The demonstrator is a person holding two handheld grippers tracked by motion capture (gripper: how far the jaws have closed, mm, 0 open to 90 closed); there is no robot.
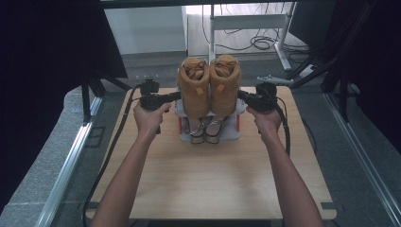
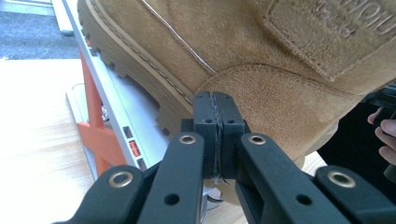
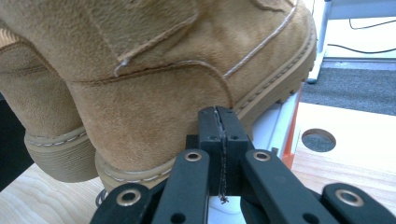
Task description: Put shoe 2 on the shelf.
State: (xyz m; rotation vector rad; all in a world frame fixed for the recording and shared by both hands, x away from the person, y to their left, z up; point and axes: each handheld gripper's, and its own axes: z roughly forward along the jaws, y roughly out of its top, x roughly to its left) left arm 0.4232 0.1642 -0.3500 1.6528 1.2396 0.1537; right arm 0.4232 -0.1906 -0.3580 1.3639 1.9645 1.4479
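I stood at the wooden worktop (image 1: 208,179) with a claw in each hand, and between them sat a pair of tan suede boots (image 1: 209,85), side by side, heels toward me and toes pointing away, tilted up on a grey stand with orange supports (image 1: 231,131). The stand rested near the far middle of the worktop, and the boots' laces (image 1: 206,131) hung down over its near edge in loops. My left hand (image 1: 149,118) held the left claw (image 1: 176,96) just beside the outer side of the left boot (image 1: 193,87), and my right hand (image 1: 265,118) held the right claw (image 1: 242,96) just beside the outer side of the right boot (image 1: 225,85). In the left gripper view, my left claw (image 2: 215,95) had its jaws pressed together with nothing between them, only a thin seam showing where the pads met, and its tip lay against or very close to the suede at the heel of the left boot (image 2: 261,70), right above the ridged sole; I could not tell whether it truly touched. The stand (image 2: 126,116) and its orange support ran off beneath the sole there. In the right gripper view, my right claw (image 3: 218,112) was likewise pressed together and empty, its tip at the stitched seam low on the right boot (image 3: 154,93), just over the sole edge. Beyond it, a round hole (image 3: 318,139) showed in the worktop (image 3: 345,140).
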